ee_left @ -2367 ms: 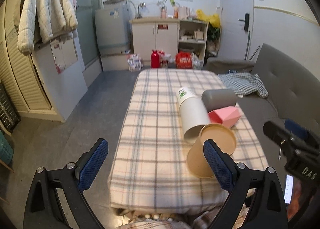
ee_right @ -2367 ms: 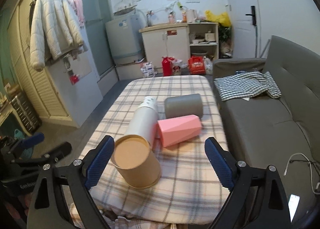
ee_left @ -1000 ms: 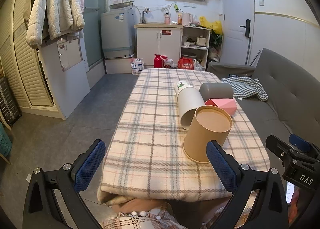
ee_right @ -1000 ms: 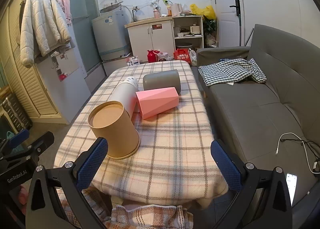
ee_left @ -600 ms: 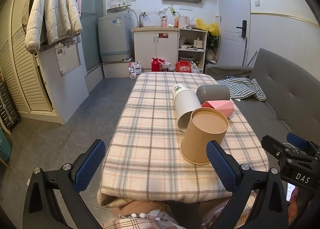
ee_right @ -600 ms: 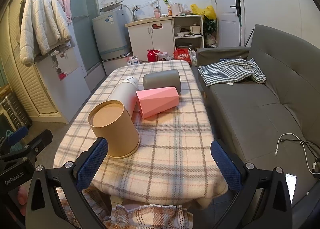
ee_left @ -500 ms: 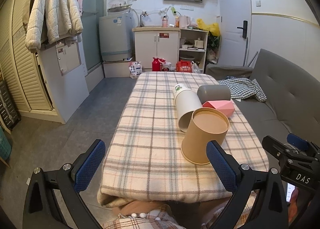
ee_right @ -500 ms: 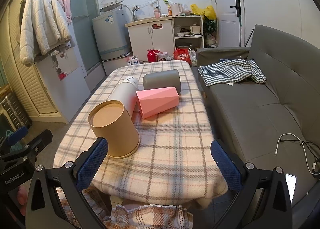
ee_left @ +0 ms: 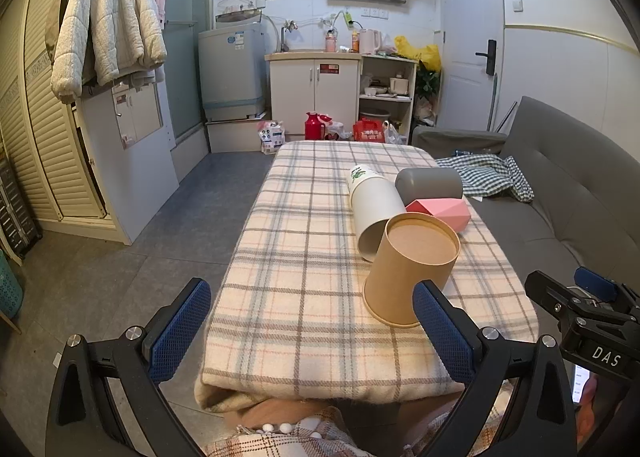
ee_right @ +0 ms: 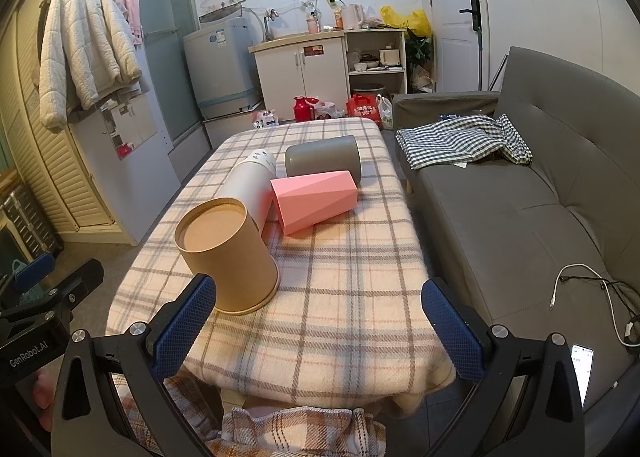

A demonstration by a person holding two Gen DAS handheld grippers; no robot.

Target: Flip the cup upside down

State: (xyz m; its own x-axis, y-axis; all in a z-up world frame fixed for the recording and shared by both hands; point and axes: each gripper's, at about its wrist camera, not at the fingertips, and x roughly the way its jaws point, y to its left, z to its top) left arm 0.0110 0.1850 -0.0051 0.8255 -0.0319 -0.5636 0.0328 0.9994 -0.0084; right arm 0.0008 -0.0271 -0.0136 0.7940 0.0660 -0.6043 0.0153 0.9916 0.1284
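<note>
A tan paper cup (ee_left: 410, 269) stands upside down on the plaid-covered table (ee_left: 304, 257), its closed base up and its wide rim on the cloth. It also shows in the right wrist view (ee_right: 228, 253). My left gripper (ee_left: 312, 331) is open and empty, held back at the table's near edge, with the cup just beyond its right finger. My right gripper (ee_right: 316, 323) is open and empty at the near edge, with the cup beyond its left finger.
A white cup (ee_left: 374, 205), a grey cup (ee_left: 430, 183) and a pink faceted cup (ee_left: 440, 211) lie on their sides behind the tan cup. A grey sofa (ee_right: 520, 197) with a checked cloth (ee_right: 460, 139) runs along the right. Cabinets and a washer stand at the back.
2.4 s ago the tan cup was tilted between my left gripper's fingers. Now it stands free, upside down, on the cloth. Both grippers have drawn back toward the near edge.
</note>
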